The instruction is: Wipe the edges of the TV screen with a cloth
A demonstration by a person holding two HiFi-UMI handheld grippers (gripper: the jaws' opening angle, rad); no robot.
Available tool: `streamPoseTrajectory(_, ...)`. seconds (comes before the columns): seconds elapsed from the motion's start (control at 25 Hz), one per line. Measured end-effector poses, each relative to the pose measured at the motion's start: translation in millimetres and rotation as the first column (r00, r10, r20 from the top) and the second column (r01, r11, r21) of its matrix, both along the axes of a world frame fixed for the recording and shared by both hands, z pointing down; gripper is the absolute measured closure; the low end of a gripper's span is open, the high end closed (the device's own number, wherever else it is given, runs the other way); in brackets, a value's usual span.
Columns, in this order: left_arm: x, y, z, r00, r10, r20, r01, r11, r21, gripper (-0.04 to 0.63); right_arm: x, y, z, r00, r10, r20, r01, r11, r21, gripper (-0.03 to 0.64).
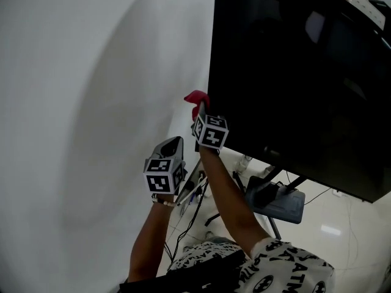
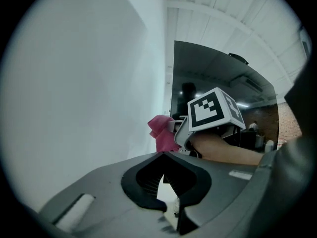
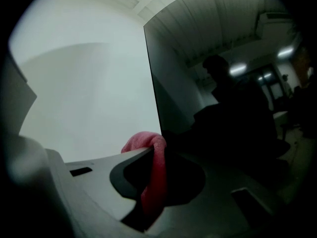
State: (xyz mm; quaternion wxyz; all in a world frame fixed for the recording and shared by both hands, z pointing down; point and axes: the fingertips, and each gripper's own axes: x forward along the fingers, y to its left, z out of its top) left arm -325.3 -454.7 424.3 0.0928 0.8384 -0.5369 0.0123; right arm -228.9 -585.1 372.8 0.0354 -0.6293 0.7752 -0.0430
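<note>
The right hand-held gripper [image 1: 200,110] clamped the pink cloth [image 1: 195,97] against the TV screen [image 1: 305,72] at its 8 o'clock edge. At 7 o'clock from it, the left hand-held gripper [image 1: 171,146] hung empty, jaws slightly apart.

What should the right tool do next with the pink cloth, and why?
Probably slide the right tool up along the TV screen's left edge, pressing the pink cloth to it. The tool is shut on the cloth, which sits at that edge near the lower corner, so most of the edge lies above it. The left tool holds nothing.
</note>
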Motion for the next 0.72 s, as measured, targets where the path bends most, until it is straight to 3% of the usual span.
streamPoseTrajectory(0.4,5,-1,-84,1.000,0.016,-0.001,-0.016,0.987,0.161,0.589,-1,0,-93,1.000,-0.001,0.022,0.000,0.997,0.080,0.561)
streamPoseTrajectory(0.72,15,-4,-123,0.998,0.055,0.013,-0.057,0.976,0.212,0.590,0,-1,-173,0.996,0.001,0.086,-0.009,0.996,0.087,0.561)
